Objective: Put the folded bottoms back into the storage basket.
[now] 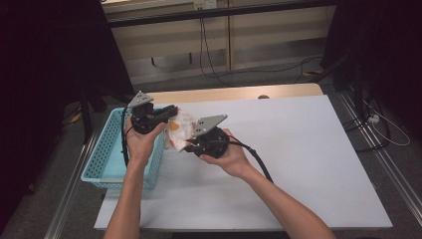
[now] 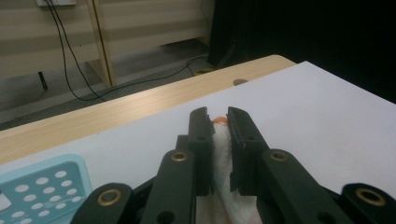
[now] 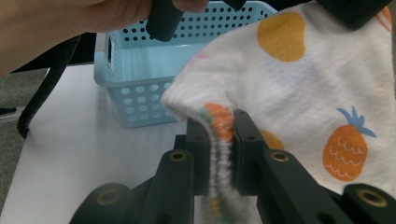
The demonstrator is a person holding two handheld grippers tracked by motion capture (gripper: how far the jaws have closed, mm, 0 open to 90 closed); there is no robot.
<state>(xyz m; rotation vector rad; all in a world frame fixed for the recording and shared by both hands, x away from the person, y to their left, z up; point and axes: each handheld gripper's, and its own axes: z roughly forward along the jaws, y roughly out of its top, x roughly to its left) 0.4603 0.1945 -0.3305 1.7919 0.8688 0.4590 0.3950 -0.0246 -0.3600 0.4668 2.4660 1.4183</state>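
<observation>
I read no writing anywhere. My left gripper [image 1: 166, 113] and right gripper [image 1: 191, 144] each pinch the fruit-print cloth [image 1: 180, 129] (pineapples, orange blobs), held up over the table [image 1: 298, 149] beside the blue basket [image 1: 99, 164], whose contents I can't tell.

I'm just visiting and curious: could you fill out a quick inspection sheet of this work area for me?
Surface: white table top with a wooden strip along the far edge.
Job's things: white cloth printed with orange fruit, held up between both hands; light blue basket at the table's left edge.
Clutter: nothing seen.
Grippers: left tongs and right tongs both shut on the cloth.
Cables: black cable trailing from the right tongs; wires on the floor behind.
Surroundings: pale wall panels, dark curtains on both sides.
</observation>
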